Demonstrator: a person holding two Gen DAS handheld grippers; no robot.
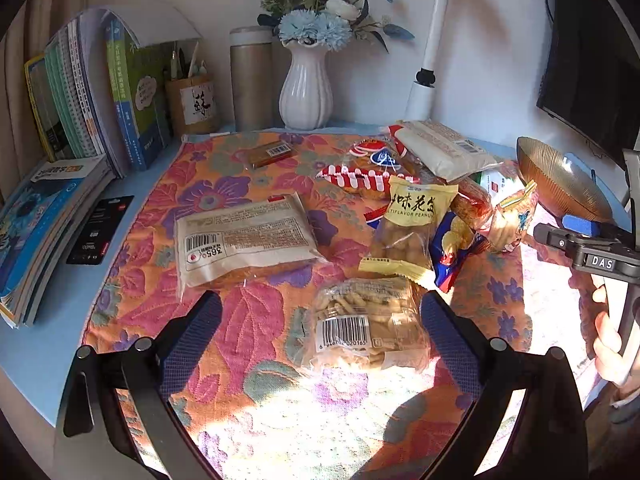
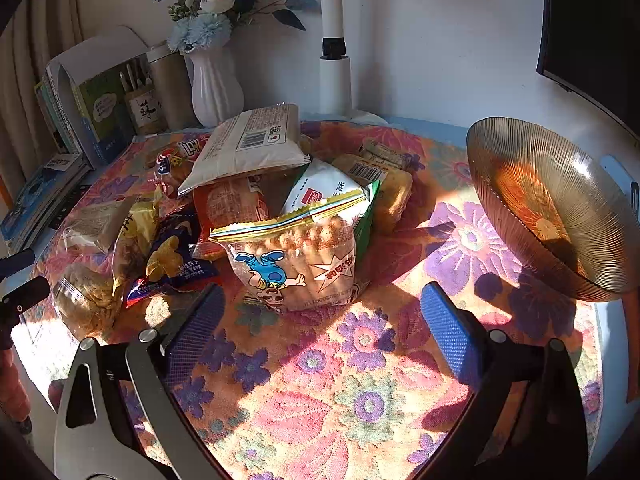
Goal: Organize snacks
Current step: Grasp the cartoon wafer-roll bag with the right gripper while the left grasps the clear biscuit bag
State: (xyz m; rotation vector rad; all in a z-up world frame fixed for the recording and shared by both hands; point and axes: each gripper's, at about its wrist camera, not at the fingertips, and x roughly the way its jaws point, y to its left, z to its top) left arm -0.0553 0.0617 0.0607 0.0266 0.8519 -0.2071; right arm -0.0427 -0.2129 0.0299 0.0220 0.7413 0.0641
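On floral cloth | one bowl | two white packs

Your floral cloth: orange ground, pink leaves, purple and teal blossoms. It lies on your pale blue table. Gripper pads: bright blue, fine dotted texture. Bowl at the table's right edge: amber glass, fine radial ribbing. Peanut packet: yellow with dark lettering. Biscuit-stick bag: clear, blue cartoon figure, red-edged starburst, yellow-and-blue striped top. Flat packet: cream with a black barcode. Chip bag: dark blue, yellow print. Vase at the back edge: white, vertically fluted, with blue and white flowers. Card near the left edge: black, red corner.
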